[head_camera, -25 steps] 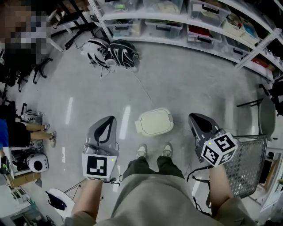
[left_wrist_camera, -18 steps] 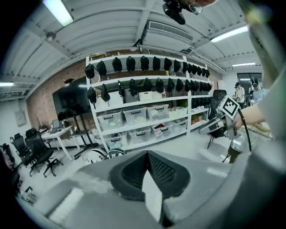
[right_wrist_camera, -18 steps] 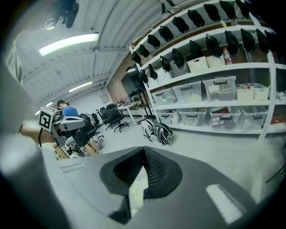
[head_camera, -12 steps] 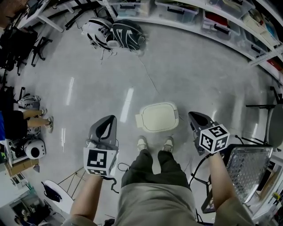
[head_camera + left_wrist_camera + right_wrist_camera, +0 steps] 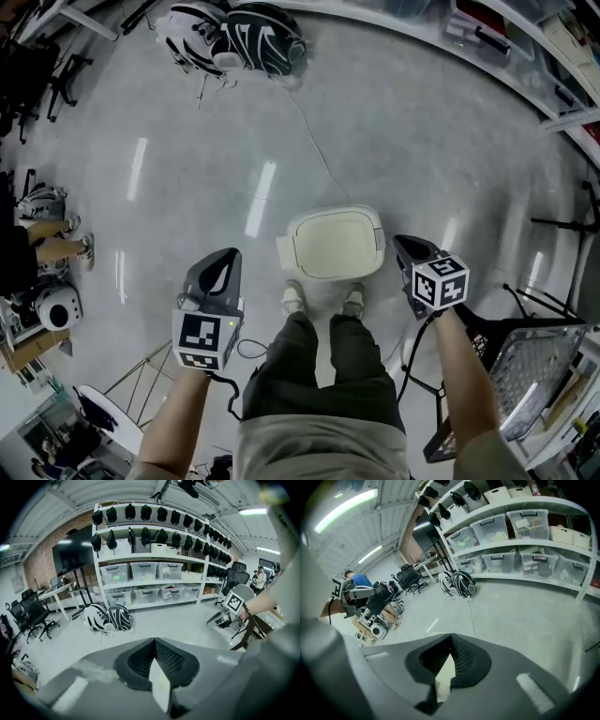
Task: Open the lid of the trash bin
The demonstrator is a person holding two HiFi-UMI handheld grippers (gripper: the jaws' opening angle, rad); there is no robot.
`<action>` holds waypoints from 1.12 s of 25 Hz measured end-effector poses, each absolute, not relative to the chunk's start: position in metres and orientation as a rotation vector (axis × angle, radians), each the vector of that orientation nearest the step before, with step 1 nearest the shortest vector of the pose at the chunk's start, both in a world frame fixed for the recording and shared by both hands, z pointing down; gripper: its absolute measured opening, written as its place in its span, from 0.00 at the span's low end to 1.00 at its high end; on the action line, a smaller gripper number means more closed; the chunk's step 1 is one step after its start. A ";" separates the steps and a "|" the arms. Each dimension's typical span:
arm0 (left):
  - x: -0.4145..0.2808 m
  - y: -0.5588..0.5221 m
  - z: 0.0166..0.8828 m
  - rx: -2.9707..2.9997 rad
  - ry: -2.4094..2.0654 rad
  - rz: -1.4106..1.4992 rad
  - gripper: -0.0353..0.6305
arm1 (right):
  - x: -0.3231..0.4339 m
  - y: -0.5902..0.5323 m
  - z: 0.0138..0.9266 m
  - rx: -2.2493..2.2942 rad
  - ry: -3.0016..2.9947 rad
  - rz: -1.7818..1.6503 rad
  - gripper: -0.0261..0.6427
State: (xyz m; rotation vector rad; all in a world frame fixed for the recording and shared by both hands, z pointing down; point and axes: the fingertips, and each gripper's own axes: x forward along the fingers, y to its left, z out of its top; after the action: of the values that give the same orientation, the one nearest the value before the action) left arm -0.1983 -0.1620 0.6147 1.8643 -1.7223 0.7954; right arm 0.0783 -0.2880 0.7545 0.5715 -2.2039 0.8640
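The trash bin [image 5: 333,242] stands on the grey floor just ahead of the person's shoes [image 5: 295,298], its cream lid down and flat. My left gripper [image 5: 224,255] hangs to the bin's left, jaws pressed together and holding nothing. On the bin's right, my right gripper [image 5: 401,242] is close to the rim, also shut and empty. Neither touches the bin. The left gripper view shows the left gripper [image 5: 153,641] closed tip, and the right gripper [image 5: 229,612] held out at the right. The right gripper view shows the right gripper [image 5: 450,637] closed tip. The bin is out of both gripper views.
Black-and-white bags [image 5: 234,33] lie at the back, with a cable [image 5: 314,141] running from them toward the bin. Shelves with clear boxes [image 5: 145,571] line the far wall. A wire-mesh stand [image 5: 534,375] is at the right, a seated person's legs [image 5: 42,246] at the left.
The head view has tipped down and the bin now sits nearer the shoes, between the two grippers. The right gripper has drawn in close to the bin's right rim.
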 end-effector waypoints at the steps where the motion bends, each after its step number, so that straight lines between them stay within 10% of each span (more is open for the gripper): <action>1: -0.199 -0.159 0.628 1.851 -1.712 0.798 0.06 | 0.080 -0.288 0.769 0.569 -2.187 0.865 0.04; 28: -0.230 -0.093 0.797 1.630 -1.629 0.827 0.06 | 0.107 -0.272 0.944 0.525 -2.041 0.896 0.04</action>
State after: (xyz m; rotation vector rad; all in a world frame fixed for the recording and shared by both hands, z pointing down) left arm -0.2300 -0.0932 0.7972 1.6298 -1.6292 0.8272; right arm 0.1067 -0.2717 0.9441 0.5252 -2.0413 0.8959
